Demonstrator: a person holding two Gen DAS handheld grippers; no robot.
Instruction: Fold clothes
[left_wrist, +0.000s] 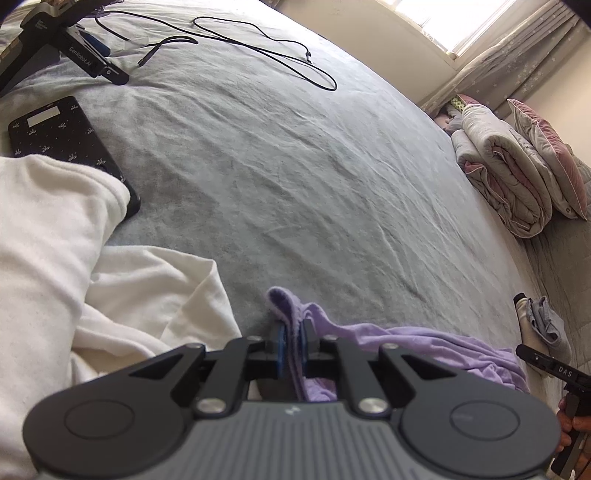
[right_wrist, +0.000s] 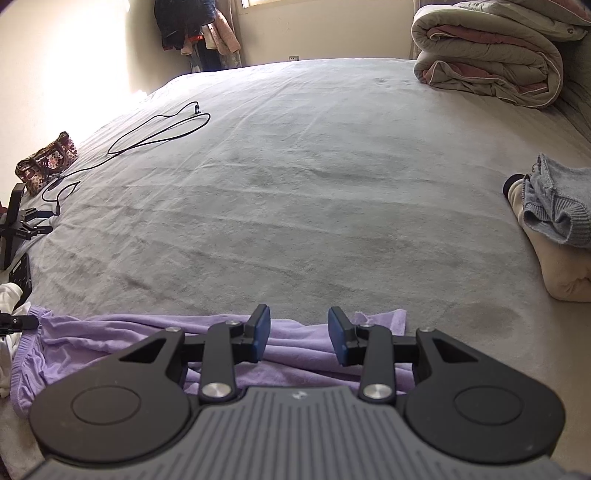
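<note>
Big bed (right_wrist: 314, 166) under a grey sheet fills both views. Cream walls (right_wrist: 332, 33); bright window (left_wrist: 461, 22) with pale patterned curtains (left_wrist: 517, 62). Folded quilt (right_wrist: 491, 51) at the bed's far side. Clothes, possibly on a rack, hang in the corner (right_wrist: 195, 29).

One purple garment (right_wrist: 110, 343), one white garment (left_wrist: 55, 240), one black cable (left_wrist: 258, 48), one folded quilt (right_wrist: 487, 51), two claws.
</note>
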